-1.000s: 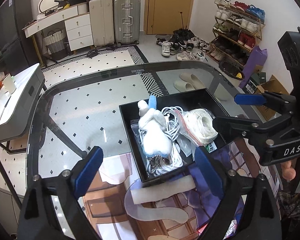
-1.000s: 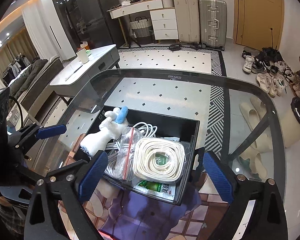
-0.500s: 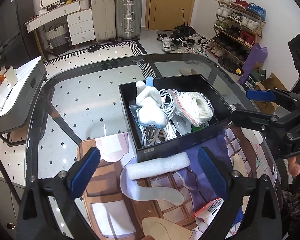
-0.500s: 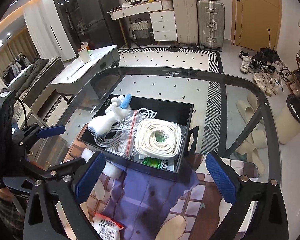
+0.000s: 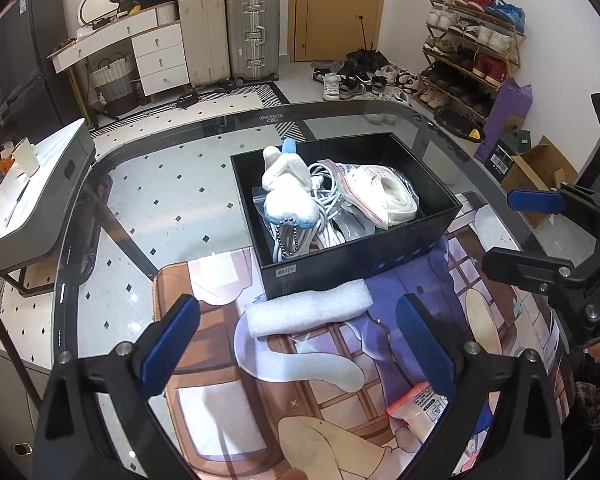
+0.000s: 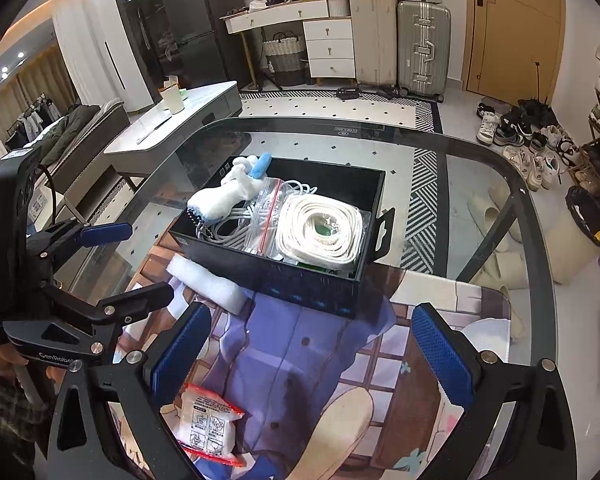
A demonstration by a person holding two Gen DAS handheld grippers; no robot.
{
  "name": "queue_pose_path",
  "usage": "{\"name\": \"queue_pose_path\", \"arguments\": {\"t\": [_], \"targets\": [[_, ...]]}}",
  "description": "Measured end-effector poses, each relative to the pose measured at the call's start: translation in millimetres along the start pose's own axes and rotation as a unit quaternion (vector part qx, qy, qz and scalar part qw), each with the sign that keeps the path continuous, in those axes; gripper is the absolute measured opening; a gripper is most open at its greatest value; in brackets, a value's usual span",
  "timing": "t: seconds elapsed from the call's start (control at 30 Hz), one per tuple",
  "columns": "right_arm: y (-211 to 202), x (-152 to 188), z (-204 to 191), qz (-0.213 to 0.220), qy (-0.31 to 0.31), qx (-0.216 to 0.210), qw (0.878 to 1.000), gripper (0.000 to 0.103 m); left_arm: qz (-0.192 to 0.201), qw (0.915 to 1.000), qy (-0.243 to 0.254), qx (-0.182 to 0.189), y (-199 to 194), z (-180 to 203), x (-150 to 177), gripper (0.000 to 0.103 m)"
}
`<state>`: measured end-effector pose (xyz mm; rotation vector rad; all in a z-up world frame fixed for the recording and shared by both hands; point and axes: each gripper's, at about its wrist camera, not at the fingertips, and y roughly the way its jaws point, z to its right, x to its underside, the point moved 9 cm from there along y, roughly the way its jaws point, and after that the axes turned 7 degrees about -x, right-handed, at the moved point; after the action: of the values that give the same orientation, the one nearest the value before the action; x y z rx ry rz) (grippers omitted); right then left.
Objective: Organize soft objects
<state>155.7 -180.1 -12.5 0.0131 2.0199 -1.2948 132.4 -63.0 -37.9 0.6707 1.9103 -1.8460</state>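
Black box (image 5: 364, 264) sits on glass table (image 5: 148, 184), near edge resting on a printed cloth mat (image 5: 228, 364). Box long axis runs roughly L-R across left wrist view, slightly skewed; in right wrist view it angles down to the right.

Inside box: white plush toy (image 5: 286, 192) w/ blue ear, lying lengthwise front-to-back, ear end toward far wall, bead chain end toward near wall. Beside it loose white cables (image 5: 328, 192), then zip bag w/ coiled white cord (image 6: 320, 224) filling the right half.

White foam roll (image 5: 308, 310) lies on mat just outside box's near wall, long axis parallel to that wall, touching or nearly so; can't tell which. Small sealed packet (image 6: 210, 426), red-edged, on mat nearer the grippers, well apart from box.

Left gripper (image 5: 296, 344): jaws wide apart, nothing btwn pads, above mat short of foam roll. Right gripper (image 6: 310, 350): jaws wide apart too, empty, above mat.

Room: tiled floor w/ black diamonds seen thru glass, suitcases (image 5: 228, 36), white drawers, wood door, shoe rack (image 5: 472, 56), low grey-white side table.
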Motion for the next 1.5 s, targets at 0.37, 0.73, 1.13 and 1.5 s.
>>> {"name": "queue_pose_path", "arguments": {"t": [0.37,0.73,1.13,1.5], "targets": [[5.3,32.1,-6.6,-0.023,-0.001,0.001,1.0,0.102,-0.004,1.0,0.001,-0.001,7.5,5.9,12.3,0.099],[11.3,63.6,-24.5,-0.041,-0.004,-0.007,0.999,0.102,-0.006,1.0,-0.001,-0.003,19.3,11.9,19.3,0.099],[25.6,90.0,-47.0,-0.065,-0.009,-0.024,0.998,0.102,-0.011,0.9998,-0.016,-0.008,32.0,13.2,20.4,0.099],[32.8,103.2,-69.4,-0.08,-0.018,-0.037,0.996,0.102,-0.014,0.9995,-0.022,-0.016,41.4,16.0,21.0,0.099]]}}
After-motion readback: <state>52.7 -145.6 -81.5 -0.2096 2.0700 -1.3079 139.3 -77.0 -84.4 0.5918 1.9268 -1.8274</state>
